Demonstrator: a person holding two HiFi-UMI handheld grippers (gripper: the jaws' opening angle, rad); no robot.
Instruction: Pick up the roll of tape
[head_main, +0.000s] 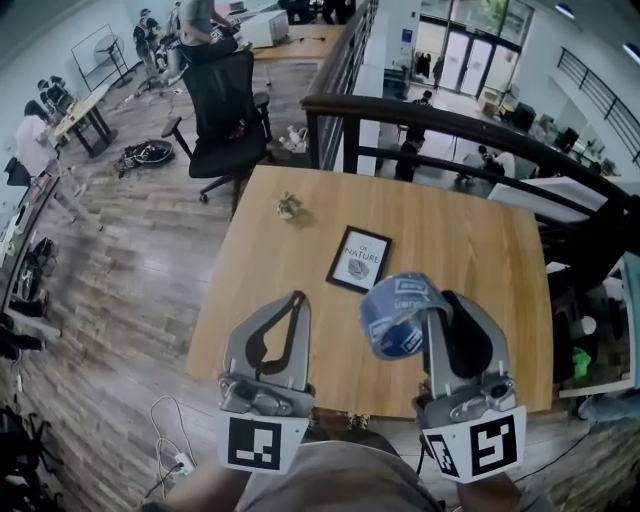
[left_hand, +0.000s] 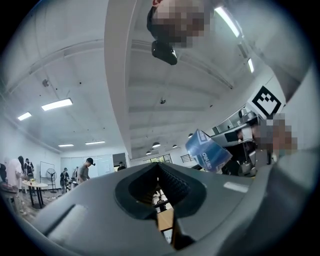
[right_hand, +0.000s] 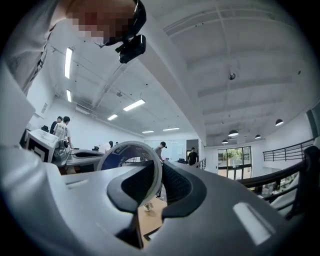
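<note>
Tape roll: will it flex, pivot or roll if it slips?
Probably stiff: the tape roll looks round though the right gripper pinches only one wall. It may pivot, since most of the ring sticks out beside the jaws. Dropped on edge on the table, it would likely roll.

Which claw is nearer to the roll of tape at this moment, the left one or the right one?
Right. The right claw is shut on the roll of tape. The left claw is beside it, shut and empty, not touching the roll.
</note>
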